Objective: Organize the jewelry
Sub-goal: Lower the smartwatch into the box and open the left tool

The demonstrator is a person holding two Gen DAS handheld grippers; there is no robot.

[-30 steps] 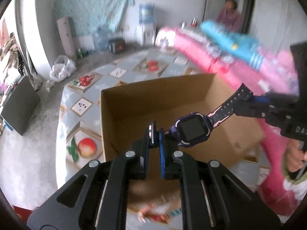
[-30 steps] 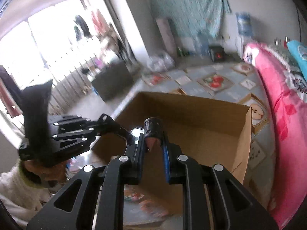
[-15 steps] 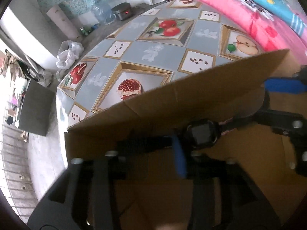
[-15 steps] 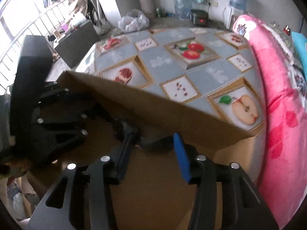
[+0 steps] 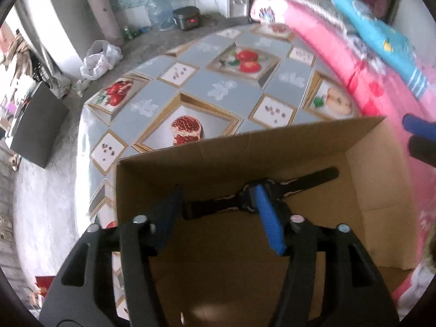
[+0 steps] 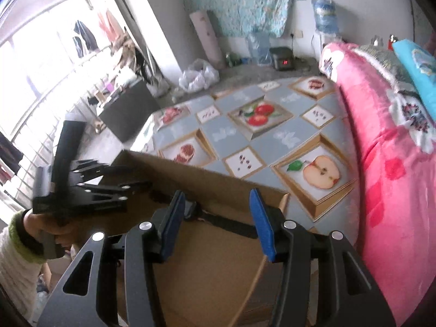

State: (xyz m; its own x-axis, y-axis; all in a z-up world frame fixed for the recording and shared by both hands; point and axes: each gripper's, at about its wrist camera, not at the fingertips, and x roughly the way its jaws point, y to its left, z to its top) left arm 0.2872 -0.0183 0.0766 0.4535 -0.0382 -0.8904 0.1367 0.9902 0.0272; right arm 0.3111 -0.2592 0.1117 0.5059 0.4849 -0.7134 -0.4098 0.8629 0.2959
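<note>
A dark smartwatch [image 5: 215, 204] with a black strap lies on the floor of an open cardboard box [image 5: 381, 169]. My left gripper [image 5: 218, 207] is open above it, its blue pads to either side of the watch and part of the watch body hidden behind the right pad. In the right wrist view my right gripper [image 6: 218, 207] is open over the box [image 6: 218, 179], with the watch strap [image 6: 226, 222] lying between its fingers. The left gripper [image 6: 90, 188] shows there at the left. The right gripper's blue tip [image 5: 419, 128] shows at the right edge of the left wrist view.
The box stands on a table with a fruit-print cloth [image 5: 218, 90]. A pink quilt [image 6: 387, 163] lies along the right side of the table. A black cabinet [image 5: 35, 125] and a white plastic bag [image 5: 100, 57] stand on the floor beyond.
Both grippers held the watch by its strap ends above the box, lowered it inside and opened. The watch now lies on the box floor and both grippers have drawn back a little.
</note>
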